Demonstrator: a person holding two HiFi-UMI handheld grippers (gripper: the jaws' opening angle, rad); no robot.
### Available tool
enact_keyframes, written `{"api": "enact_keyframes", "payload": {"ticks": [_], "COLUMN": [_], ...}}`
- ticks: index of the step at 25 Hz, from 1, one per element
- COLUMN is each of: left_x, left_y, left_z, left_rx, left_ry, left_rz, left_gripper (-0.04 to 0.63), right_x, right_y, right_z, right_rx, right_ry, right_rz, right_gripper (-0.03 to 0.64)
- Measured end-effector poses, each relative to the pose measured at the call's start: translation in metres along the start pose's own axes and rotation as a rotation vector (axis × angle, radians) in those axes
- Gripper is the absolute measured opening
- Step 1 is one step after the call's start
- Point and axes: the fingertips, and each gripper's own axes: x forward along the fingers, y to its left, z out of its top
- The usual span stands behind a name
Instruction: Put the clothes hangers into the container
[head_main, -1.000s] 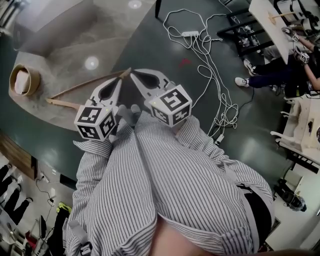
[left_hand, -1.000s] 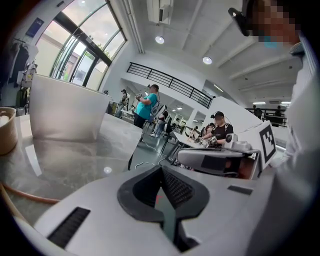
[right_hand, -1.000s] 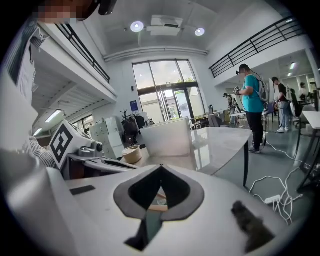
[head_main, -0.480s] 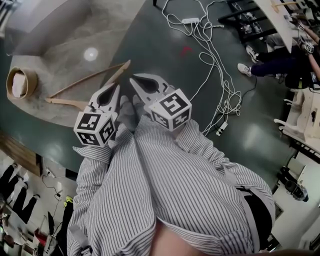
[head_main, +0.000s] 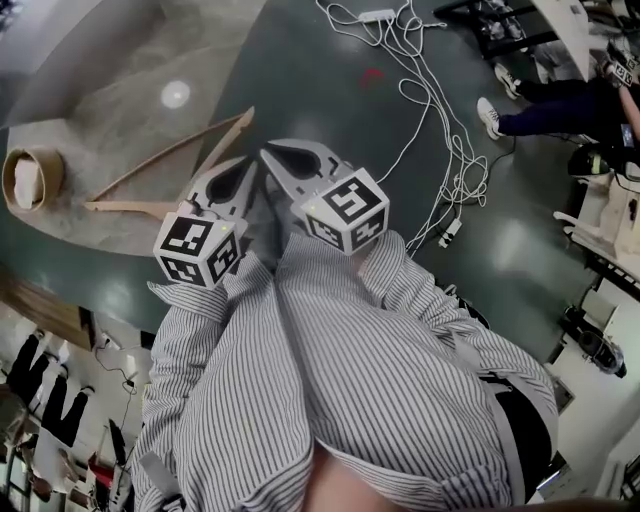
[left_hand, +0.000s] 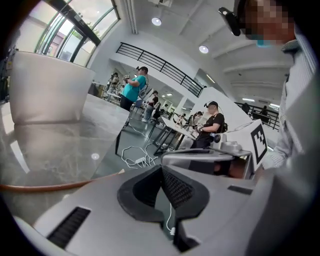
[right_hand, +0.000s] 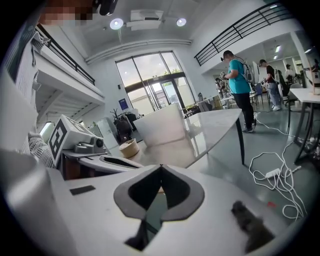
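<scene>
A wooden clothes hanger (head_main: 165, 160) lies flat on the grey marble table (head_main: 120, 110); in the left gripper view it shows as a brown strip (left_hand: 60, 185) just beyond the jaws. The white container (left_hand: 47, 85) stands at the table's far end, and the right gripper view shows it too (right_hand: 160, 125). My left gripper (head_main: 248, 162) is shut and empty, its tip beside the hanger's near end. My right gripper (head_main: 267, 153) is shut too, close on its right, over the table's edge. Neither touches the hanger as far as I can see.
A small round wooden bowl (head_main: 30, 178) sits on the table's left end. White cables and a power strip (head_main: 430, 100) lie on the dark floor to the right. People stand at other tables (head_main: 560, 95) on the far right.
Both grippers have sunk a little toward the table and stayed shut. The hanger has not moved on the table.
</scene>
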Motion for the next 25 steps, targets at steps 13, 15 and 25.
{"api": "enact_keyframes", "payload": {"ticks": [13,15,25], "left_x": [0.004,0.006,0.018], "left_y": [0.038,0.046,0.071], "left_z": [-0.02,-0.021,-0.022], "left_rx": [0.127,0.152,0.187], "left_ry": [0.094,0.104,0.133], "left_rz": [0.026,0.055,0.115], "left_gripper": [0.011,0.011,0.022], "right_x": [0.032,0.037,0.049], "right_y": [-0.005,-0.007,-0.017], "right_z": [-0.03,-0.033,-0.045], "right_rx": [0.039,0.045,0.078], "right_ry": [0.033,0.033,0.038], "right_rz": [0.006,0.004,-0.01], "right_gripper": [0.015,0.015,0.015]}}
